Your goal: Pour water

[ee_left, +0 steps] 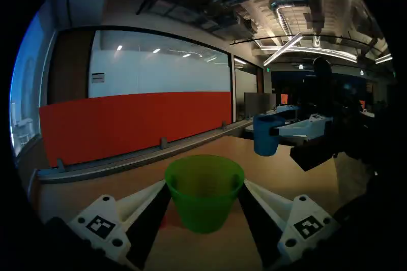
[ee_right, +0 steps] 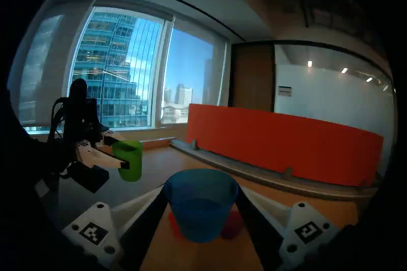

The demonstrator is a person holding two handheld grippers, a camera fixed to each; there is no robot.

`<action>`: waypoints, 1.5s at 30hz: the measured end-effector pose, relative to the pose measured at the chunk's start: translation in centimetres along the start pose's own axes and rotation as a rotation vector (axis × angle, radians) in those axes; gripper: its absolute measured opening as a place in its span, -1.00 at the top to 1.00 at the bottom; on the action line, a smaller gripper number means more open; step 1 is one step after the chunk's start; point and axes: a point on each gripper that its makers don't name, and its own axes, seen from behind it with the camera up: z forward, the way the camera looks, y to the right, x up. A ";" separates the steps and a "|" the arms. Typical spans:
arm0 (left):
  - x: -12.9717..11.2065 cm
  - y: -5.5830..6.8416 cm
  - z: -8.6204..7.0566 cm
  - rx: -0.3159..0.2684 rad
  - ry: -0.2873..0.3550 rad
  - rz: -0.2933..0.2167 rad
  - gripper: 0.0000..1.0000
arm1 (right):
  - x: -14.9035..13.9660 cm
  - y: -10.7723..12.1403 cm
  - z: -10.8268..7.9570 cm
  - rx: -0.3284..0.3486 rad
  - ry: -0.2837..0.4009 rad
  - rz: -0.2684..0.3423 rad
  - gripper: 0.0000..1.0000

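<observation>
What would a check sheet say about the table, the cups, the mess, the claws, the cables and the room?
Surface: light wooden table.
Job's things: green cup and blue cup, both upright and apart; cannot tell if there is water inside.
Clutter: red patches behind the blue cup's base, cannot tell what they are.
Claws: left claw shut on the green cup; right claw shut on the blue cup.
Cables: dark wires by the left claw's handle.
Surroundings: red wall panel, windows onto towers, ceiling pipes.
</observation>
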 end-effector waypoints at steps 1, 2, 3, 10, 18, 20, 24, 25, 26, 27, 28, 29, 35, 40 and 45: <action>0.1 0.0 0.0 -0.001 0.002 0.001 -0.71 | 0.0 0.0 0.0 0.001 0.000 -0.001 -0.83; 0.2 0.1 0.0 -0.002 0.003 0.001 -0.71 | 0.1 0.0 0.0 0.003 0.001 -0.003 -0.84; 0.3 0.1 0.0 -0.003 0.004 0.001 -0.71 | 0.2 -0.1 -0.1 0.004 0.001 -0.006 -0.84; 0.1 0.3 0.0 -0.007 0.005 0.000 -0.71 | 0.7 -0.2 -0.1 0.012 0.004 -0.026 -0.83; -0.2 0.8 0.2 -0.022 0.008 -0.005 -0.71 | 1.4 -0.2 0.0 0.015 0.006 -0.058 -0.83; -0.3 1.0 0.3 -0.027 0.006 -0.005 -0.71 | 1.6 -0.1 0.0 0.016 0.006 -0.070 -0.83; -0.6 1.3 0.5 -0.032 0.001 -0.003 -0.71 | 2.0 -0.3 0.1 0.019 0.006 -0.094 -0.83; -0.6 1.3 0.5 -0.034 0.001 -0.002 -0.71 | 2.1 -0.3 0.2 0.021 0.007 -0.100 -0.83; -0.6 1.4 0.6 -0.036 0.001 -0.002 -0.71 | 2.2 -0.3 0.2 0.022 0.008 -0.108 -0.83; -0.7 1.5 0.6 -0.039 0.002 -0.002 -0.71 | 2.3 -0.4 0.3 0.022 0.009 -0.114 -0.83; -0.7 1.6 0.7 -0.042 0.003 -0.003 -0.71 | 2.4 -0.4 0.3 0.023 0.010 -0.120 -0.83; -0.8 1.8 0.7 -0.046 0.003 -0.004 -0.71 | 2.6 -0.3 0.4 0.023 0.011 -0.128 -0.83; -0.9 2.3 1.0 -0.061 0.001 0.000 -0.71 | 3.4 -0.3 0.7 0.024 0.016 -0.177 -0.83; -1.1 2.6 1.1 -0.071 0.003 -0.002 -0.71 | 4.1 -0.4 1.0 0.028 0.020 -0.221 -0.83; -1.3 2.8 1.2 -0.077 0.003 -0.004 -0.71 | 4.6 -0.5 1.5 0.034 0.018 -0.266 -0.83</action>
